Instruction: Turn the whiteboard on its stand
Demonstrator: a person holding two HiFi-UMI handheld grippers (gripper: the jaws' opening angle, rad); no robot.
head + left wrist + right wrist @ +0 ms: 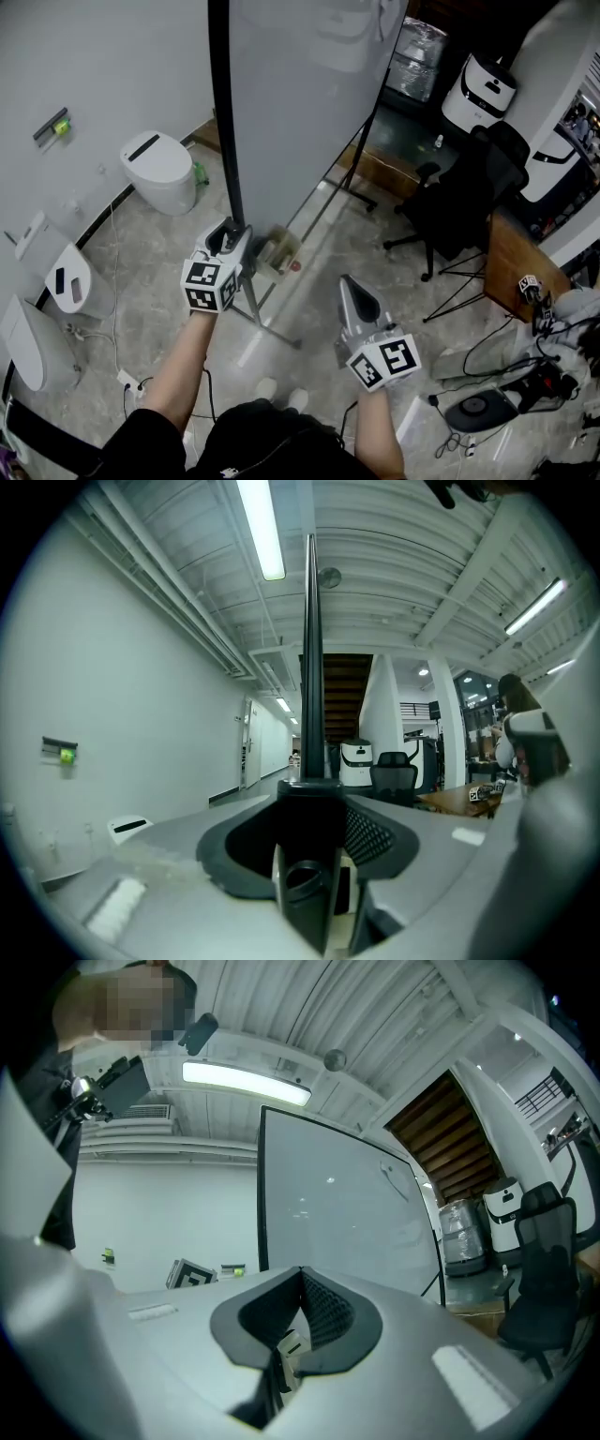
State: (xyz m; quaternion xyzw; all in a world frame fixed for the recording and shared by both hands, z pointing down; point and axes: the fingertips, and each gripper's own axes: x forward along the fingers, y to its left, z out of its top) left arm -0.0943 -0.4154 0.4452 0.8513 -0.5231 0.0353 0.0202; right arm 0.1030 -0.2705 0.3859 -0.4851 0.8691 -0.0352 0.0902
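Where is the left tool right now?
Head view, left of centre: the left tool is clamped low on the black side edge of the whiteboard. The right tool hangs free, lower and to its right.

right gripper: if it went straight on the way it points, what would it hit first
Most likely the whiteboard: its pale face fills the view straight past the right gripper, whose jaws are shut and empty. Nothing shows in between, though the depth is hard to judge.
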